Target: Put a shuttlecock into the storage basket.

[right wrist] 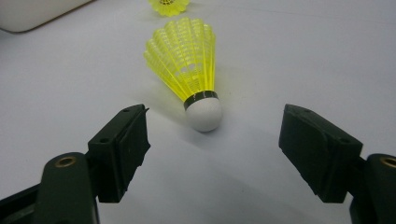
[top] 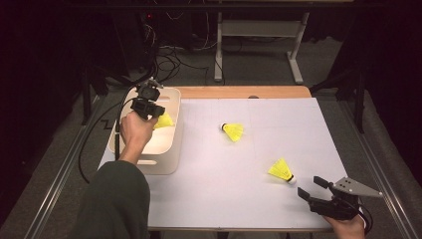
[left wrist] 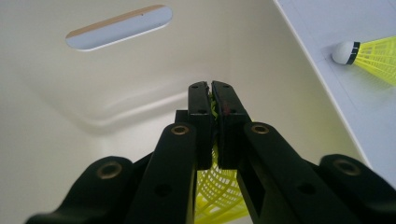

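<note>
My left gripper [top: 151, 107] hangs inside the white bin [top: 171, 144], shut on the skirt of a yellow shuttlecock [top: 164, 121]; in the left gripper view the jaws pinch yellow mesh [left wrist: 215, 184] above the bin's floor. A second yellow shuttlecock [top: 233, 131] lies on the white mat near the middle, also seen as a white cork and skirt [left wrist: 369, 53]. A third shuttlecock [top: 281, 171] lies near the front right, cork toward my right gripper [top: 312, 187], which stands open just short of it [right wrist: 189, 60].
The white mat [top: 308, 134] covers most of the table, with a wooden strip [top: 239, 92] at the far edge. The bin wall has a handle slot [left wrist: 119, 27]. Table legs and cables stand on the floor beyond.
</note>
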Motion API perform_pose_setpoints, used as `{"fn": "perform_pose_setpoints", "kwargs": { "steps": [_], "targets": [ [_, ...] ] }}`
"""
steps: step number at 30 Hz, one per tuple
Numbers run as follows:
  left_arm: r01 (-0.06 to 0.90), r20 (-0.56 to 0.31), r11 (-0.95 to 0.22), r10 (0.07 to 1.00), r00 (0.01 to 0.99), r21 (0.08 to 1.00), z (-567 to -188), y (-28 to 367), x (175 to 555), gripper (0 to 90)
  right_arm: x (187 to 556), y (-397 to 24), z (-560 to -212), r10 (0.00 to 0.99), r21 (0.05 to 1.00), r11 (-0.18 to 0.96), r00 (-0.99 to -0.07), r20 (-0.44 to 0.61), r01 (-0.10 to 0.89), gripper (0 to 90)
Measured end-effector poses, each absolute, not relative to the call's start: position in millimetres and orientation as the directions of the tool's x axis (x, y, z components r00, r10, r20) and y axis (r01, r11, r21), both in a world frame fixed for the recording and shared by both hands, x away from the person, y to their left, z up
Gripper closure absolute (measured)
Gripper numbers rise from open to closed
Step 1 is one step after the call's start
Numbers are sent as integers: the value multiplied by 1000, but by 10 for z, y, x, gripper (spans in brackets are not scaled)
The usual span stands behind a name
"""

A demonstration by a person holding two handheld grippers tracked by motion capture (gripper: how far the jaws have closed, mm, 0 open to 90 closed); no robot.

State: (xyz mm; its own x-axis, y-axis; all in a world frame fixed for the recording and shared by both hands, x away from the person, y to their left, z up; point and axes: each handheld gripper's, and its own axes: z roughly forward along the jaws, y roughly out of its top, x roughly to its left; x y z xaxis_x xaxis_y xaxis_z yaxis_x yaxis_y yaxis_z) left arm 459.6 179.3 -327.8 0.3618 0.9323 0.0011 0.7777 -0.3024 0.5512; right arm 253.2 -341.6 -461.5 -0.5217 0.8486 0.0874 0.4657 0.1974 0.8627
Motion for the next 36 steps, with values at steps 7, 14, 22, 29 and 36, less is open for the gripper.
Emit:
{"fn": "perform_pose_setpoints", "kwargs": {
  "steps": [7, 14, 22, 29, 36],
  "targets": [
    [785, -10, -302, 931, 365, 540, -3354, 1789, 4627, 868, 2532, -3415, -4616, 848, 862, 197, -523, 88, 466, 245],
    [794, -17, -296, 933, 360, 531, -3414, 1801, 4649, 867, 2535, -3415, -4617, 848, 862, 196, -522, 91, 468, 245],
    [805, -22, -305, 930, 366, 508, -3470, 1783, 4668, 864, 2535, -3415, -4617, 848, 862, 196, -522, 90, 467, 245],
    [810, -25, -308, 929, 369, 499, -3499, 1765, 4686, 864, 2533, -3414, -4616, 848, 862, 197, -522, 89, 467, 245],
    [826, -24, -319, 928, 372, 464, -3538, 1746, 4711, 863, 2532, -3415, -4616, 848, 863, 197, -522, 88, 466, 245]
  ]
}}
